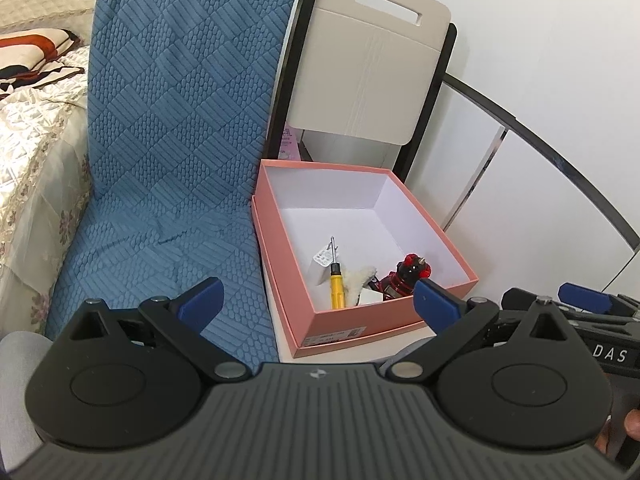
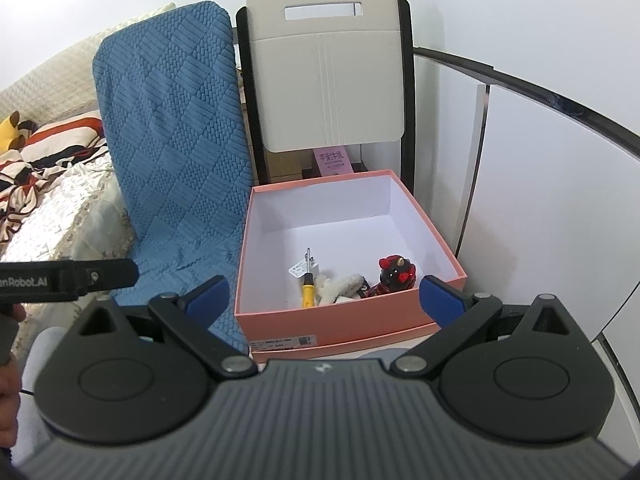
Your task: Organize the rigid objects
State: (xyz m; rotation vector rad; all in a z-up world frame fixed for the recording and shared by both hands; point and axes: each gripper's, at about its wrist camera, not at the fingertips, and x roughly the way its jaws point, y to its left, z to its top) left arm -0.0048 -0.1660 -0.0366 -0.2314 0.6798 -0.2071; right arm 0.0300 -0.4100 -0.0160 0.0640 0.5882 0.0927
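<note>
Both hand-held grippers hang released and empty, left (image 1: pixel 316 300) and right (image 2: pixel 324 300), near the pink box (image 2: pixel 344 320). Inside at its near wall lie the yellow screwdriver (image 2: pixel 307 289), a white fluffy item (image 2: pixel 340 286) and a red-black figurine (image 2: pixel 394 276). Beyond stands a folded chair (image 2: pixel 324 80). Sorting looks done or paused; next needs another loose object.

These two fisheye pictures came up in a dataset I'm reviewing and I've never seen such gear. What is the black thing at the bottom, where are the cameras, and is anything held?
No robot here: a person holds a hand-held gripper in each hand, with a camera on each looking forward along its blue-tipped fingers. The left gripper and the right gripper are both open and hold nothing. Ahead sits an open pink cardboard box beside a blue quilted cover. Inside lie a yellow-handled screwdriver, a fluffy white item, a red-and-black figurine and a small white tag.
</note>
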